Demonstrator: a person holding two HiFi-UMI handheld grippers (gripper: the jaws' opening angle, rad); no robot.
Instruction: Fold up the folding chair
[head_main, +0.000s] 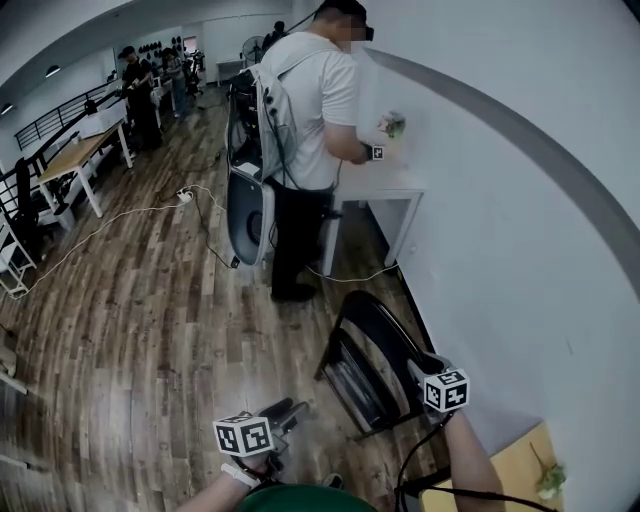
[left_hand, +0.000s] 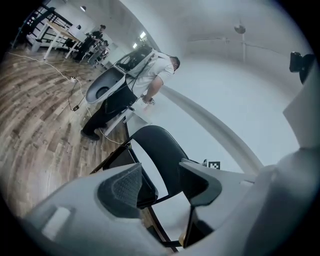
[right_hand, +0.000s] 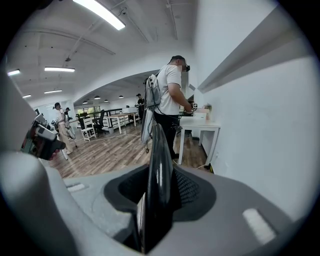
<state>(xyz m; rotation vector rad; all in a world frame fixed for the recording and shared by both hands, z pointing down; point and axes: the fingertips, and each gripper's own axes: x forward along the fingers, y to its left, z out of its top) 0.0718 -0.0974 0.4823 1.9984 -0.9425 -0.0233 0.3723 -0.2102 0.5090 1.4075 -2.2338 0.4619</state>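
A black folding chair (head_main: 383, 333) stands on the wood floor close to the white wall, its seat tipped up towards the backrest. My right gripper (head_main: 417, 368) is shut on the top edge of the backrest; in the right gripper view the thin black edge (right_hand: 160, 165) runs straight up between the pads of the right gripper (right_hand: 159, 200). My left gripper (head_main: 293, 411) hangs in the air left of the chair, clear of it. In the left gripper view the left gripper (left_hand: 160, 182) is open, and the chair's backrest (left_hand: 162, 147) shows beyond the gap.
A person in a white shirt with a backpack (head_main: 310, 110) stands at a white table (head_main: 400, 190) against the wall. A cable (head_main: 120, 215) trails over the floor. Desks (head_main: 70, 160) stand far left. A yellowish tabletop (head_main: 510, 470) is at the lower right.
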